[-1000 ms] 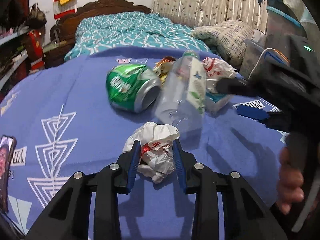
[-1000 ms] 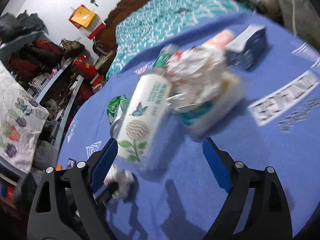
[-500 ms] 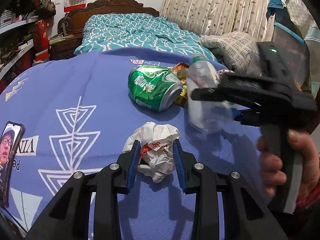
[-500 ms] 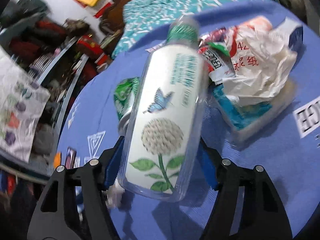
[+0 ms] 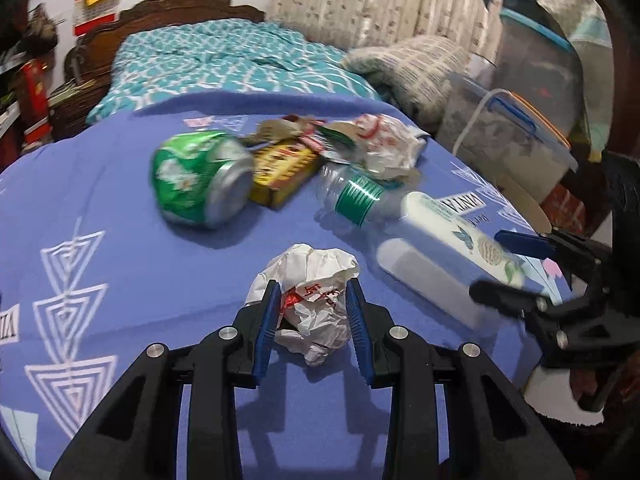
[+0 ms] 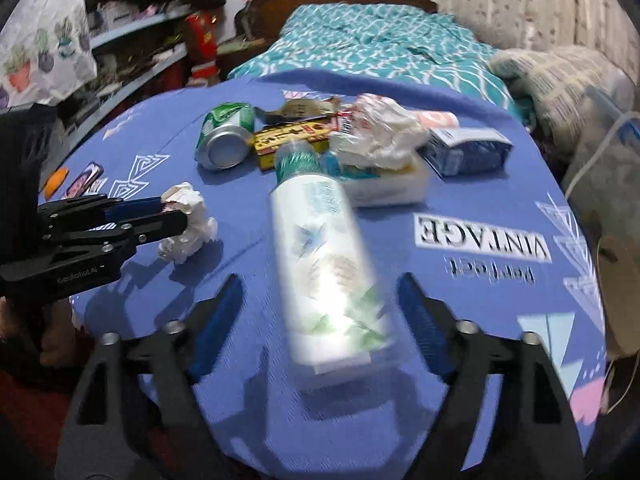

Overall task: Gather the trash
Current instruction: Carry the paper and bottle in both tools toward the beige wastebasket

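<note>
My left gripper (image 5: 314, 292) is shut on a crumpled white paper wad (image 5: 316, 268) with red print, low over the blue cloth; the right wrist view shows the left gripper (image 6: 172, 216) holding the wad (image 6: 188, 224) from the side. A clear plastic bottle (image 6: 320, 240) with a green cap and flower label lies, blurred, between the fingers of my right gripper (image 6: 320, 280). Its jaws are opening and a gap shows on each side of the bottle. In the left wrist view the bottle (image 5: 432, 232) lies at the right, with the right gripper (image 5: 488, 264) around its base.
Behind lie a dented green can (image 5: 200, 178), a yellow box (image 5: 284, 168), a crumpled white bag (image 5: 380, 144), a white tray (image 6: 392, 188) and a blue carton (image 6: 464, 148). A phone (image 6: 84, 180) rests near the cloth's left edge. A bed (image 6: 380, 40) stands beyond.
Half a second ago the right gripper clamped the bottle and held it tilted up; now the bottle lies on the cloth with the jaws spread. The left gripper still holds the paper wad.
</note>
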A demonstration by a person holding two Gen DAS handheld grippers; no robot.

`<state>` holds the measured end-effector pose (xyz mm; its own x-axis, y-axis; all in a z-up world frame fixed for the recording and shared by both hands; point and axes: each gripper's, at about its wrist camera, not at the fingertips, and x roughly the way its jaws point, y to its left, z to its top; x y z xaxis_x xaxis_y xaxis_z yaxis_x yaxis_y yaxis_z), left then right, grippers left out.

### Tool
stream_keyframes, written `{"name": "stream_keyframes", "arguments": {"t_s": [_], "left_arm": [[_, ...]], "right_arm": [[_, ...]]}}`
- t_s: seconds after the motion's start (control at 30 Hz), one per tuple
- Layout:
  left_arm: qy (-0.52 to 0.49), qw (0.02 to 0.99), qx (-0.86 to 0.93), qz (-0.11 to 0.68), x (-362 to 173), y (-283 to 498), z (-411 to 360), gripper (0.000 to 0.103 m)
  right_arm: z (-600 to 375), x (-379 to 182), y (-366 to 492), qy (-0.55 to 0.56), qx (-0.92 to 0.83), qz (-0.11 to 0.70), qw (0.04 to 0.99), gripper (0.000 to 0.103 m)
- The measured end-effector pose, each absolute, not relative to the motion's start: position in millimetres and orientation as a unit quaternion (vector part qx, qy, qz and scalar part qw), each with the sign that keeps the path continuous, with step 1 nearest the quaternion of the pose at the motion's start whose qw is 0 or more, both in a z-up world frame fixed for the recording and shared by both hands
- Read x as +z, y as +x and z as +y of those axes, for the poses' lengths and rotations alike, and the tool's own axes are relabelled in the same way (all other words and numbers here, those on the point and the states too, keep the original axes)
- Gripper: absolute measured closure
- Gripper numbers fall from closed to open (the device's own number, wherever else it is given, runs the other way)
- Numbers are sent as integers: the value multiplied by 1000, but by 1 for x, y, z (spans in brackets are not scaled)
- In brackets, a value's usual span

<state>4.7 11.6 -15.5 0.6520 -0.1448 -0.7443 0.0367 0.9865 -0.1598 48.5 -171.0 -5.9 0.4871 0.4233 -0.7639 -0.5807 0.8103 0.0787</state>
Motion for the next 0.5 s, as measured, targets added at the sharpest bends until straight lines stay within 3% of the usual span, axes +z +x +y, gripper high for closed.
{"name": "stream_keyframes", "arguments": {"t_s": [0.2, 0.27, 0.5], "left_arm": [[-47, 901, -61, 428, -14, 17, -1, 71], [-46, 900, -60, 429, -12, 18, -2, 71], [-50, 903, -68, 421, 5, 24, -4, 71]], "right_arm": [[-184, -31, 45, -72, 284, 401, 868, 19], [-185, -38, 47, -50, 299, 404, 863, 34], [-233, -16, 48, 85, 375, 407, 829, 38]]}}
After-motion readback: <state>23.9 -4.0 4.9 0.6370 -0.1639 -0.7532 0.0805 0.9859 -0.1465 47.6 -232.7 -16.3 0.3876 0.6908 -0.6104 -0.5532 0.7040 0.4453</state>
